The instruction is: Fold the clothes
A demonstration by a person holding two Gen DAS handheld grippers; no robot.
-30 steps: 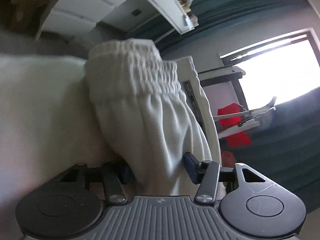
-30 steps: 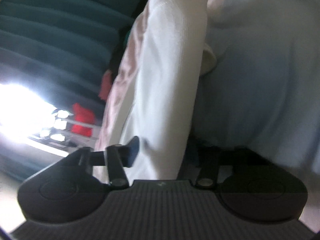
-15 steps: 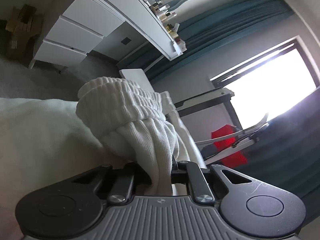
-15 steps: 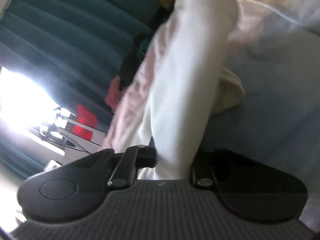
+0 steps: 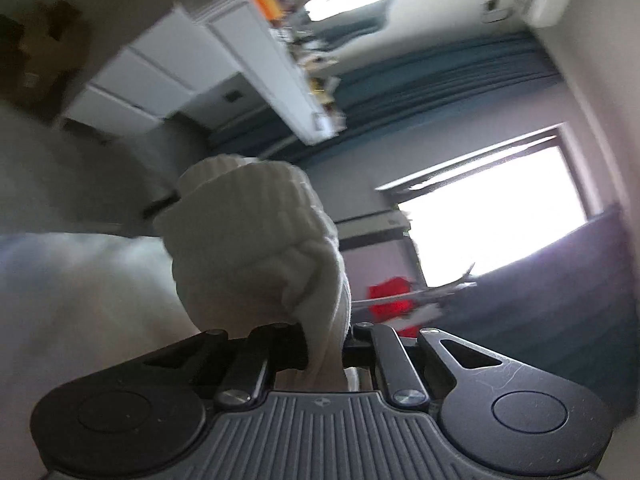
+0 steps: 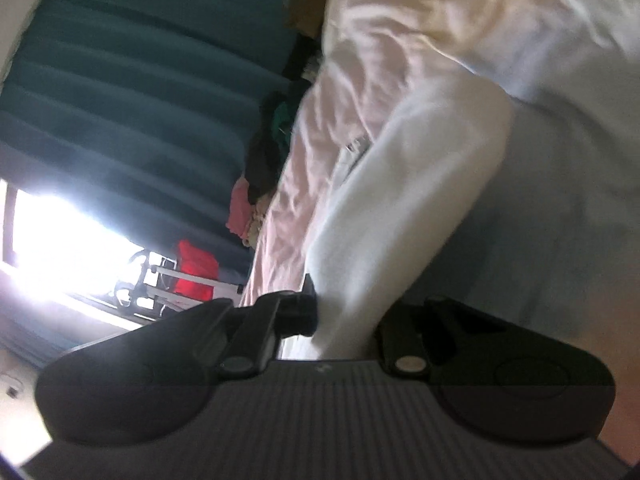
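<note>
Holding the white garment at two points, you now have both claws pinched tight on it where a second ago they stood apart around loose cloth. In the left wrist view the ribbed elastic waistband bunches up just ahead of the left claw, whose fingers have come together on a fold of the knit. In the right wrist view a long white stretch of the same garment runs away from the right claw, clamped on the cloth's near end, its pads mostly hidden behind the fabric.

Both views have also swung: the waistband now stands against the wall and the blue curtain rather than filling the frame, and more of the pink bedsheet lies open beyond the cloth on the right. That reads as the garment coming up off the bed, though how much of it remains on the sheet is hidden.

For the fold, this looks like the start: grips secured, cloth rising, nothing laid over yet. Your next move probably calls for drawing the two ends apart to pull the cloth straight. Watch the left pinch; it takes only a thin fold beside a bulky band, and it could slip.
</note>
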